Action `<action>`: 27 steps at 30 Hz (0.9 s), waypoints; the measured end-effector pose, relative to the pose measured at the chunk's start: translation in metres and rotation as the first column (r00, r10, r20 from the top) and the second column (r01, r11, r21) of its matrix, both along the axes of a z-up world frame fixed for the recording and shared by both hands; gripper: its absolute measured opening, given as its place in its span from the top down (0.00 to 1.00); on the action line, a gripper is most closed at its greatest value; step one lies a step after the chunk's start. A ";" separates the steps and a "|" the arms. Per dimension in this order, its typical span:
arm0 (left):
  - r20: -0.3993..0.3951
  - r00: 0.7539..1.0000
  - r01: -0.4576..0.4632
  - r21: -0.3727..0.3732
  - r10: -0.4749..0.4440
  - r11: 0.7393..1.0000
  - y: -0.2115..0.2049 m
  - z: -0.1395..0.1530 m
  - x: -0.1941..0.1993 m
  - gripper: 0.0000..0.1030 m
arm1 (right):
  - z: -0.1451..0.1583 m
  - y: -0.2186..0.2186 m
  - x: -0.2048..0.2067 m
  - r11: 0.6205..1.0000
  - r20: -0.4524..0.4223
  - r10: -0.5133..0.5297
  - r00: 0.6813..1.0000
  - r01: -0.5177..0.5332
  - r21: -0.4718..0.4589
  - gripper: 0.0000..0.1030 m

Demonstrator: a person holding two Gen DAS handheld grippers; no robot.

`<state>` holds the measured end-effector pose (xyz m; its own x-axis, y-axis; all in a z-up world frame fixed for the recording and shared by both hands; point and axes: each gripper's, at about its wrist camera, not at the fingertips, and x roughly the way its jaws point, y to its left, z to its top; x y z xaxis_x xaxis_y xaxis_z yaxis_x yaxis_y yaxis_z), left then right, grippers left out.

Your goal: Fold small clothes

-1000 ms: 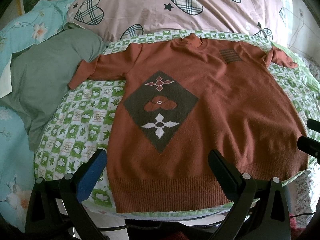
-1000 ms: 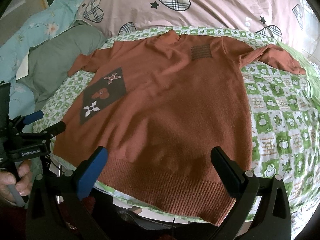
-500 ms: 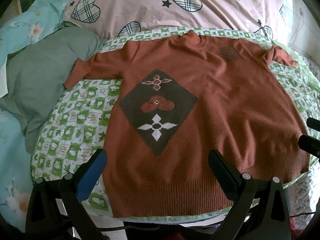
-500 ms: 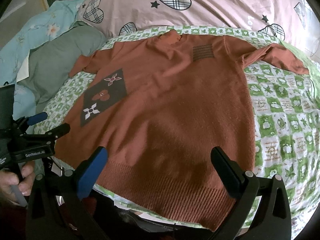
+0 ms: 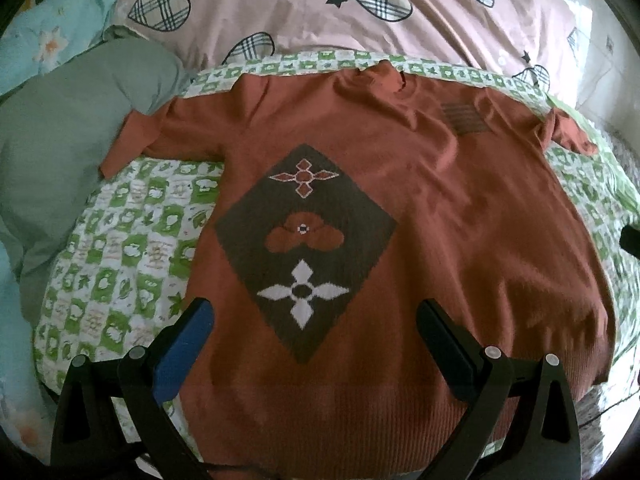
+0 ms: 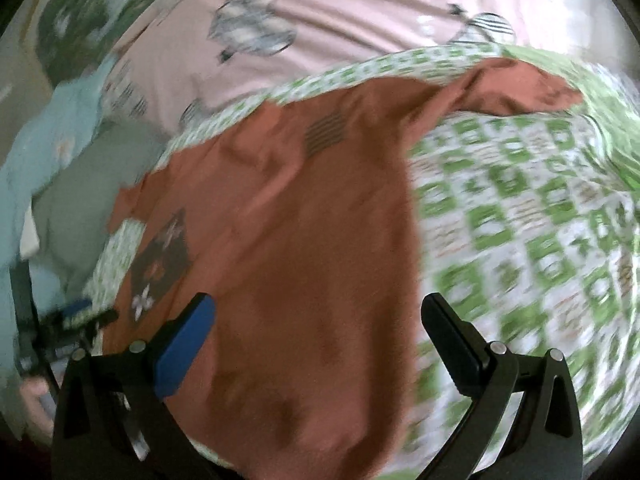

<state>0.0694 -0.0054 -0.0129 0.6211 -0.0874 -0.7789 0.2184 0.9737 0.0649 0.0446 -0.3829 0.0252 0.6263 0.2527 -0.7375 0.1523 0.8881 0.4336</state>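
We see an orange sweater (image 5: 420, 208) lying flat on a green and white checked blanket (image 5: 132, 240). It fills the middle of the left wrist view, with its neck at 12 o'clock and its ribbed bottom edge at 6 o'clock. A dark diamond patch (image 5: 306, 248) with flower shapes sits on its front. One sleeve (image 5: 132, 140) points to 10 o'clock and touches a gray-green cloth (image 5: 60, 152). A pink cover with checked hearts (image 5: 320, 12) lies at 12 o'clock, past the neck.

Our left gripper (image 5: 316, 320) hangs over the bottom of the sweater. Its jaws are wide apart and hold nothing.

The right wrist view is blurry. Our right gripper (image 6: 318, 318) is also spread wide and holds nothing. It is above the sweater's side near the bottom. The other sleeve (image 6: 516, 88) points to 1 o'clock there.
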 end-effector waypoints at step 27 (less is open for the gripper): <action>-0.162 0.987 0.005 -0.022 -0.009 1.000 -0.050 -0.030 0.092 0.01 | -0.041 -0.348 0.247 0.745 -0.249 -0.644 0.723 0.667 0.010 0.23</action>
<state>0.1614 -0.0556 -0.0432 0.4863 -0.1091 -0.8669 0.2309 0.9729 0.0071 0.2919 -0.7305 -0.0159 0.4891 -0.0870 -0.8679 0.7802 0.4884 0.3907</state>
